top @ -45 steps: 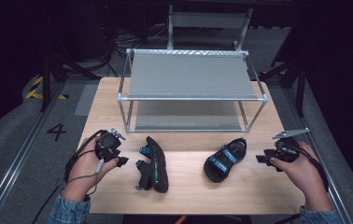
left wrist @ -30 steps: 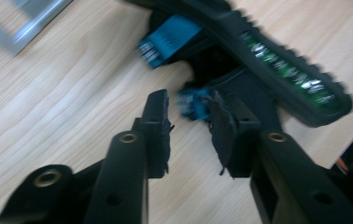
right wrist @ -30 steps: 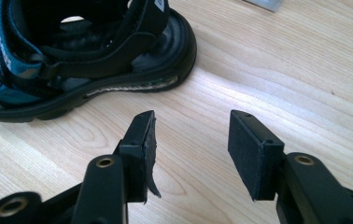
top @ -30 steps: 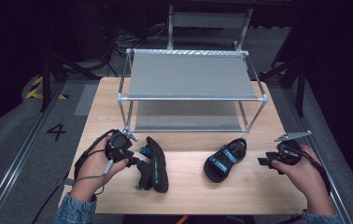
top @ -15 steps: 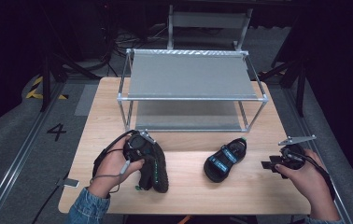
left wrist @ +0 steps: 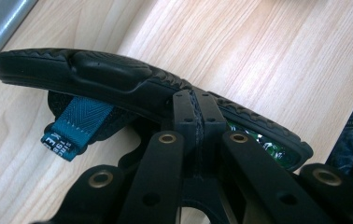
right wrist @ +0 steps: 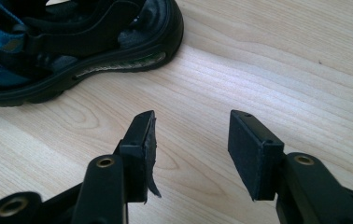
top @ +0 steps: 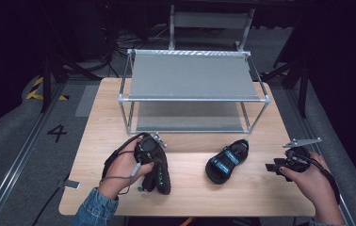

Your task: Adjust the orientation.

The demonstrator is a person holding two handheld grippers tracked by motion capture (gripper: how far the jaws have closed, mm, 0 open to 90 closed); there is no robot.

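Black sandal (left wrist: 132, 86) between left tongs (left wrist: 197, 112)

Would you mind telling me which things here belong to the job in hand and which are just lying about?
In play:
left gripper, shut on the left sandal
right sandal
right gripper, open
shelf rack, probably

Lying about:
small object at the table's edge

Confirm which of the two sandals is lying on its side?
The left sandal, at the left gripper: tipped on edge, sole showing. The right sandal sits upright, straps up.
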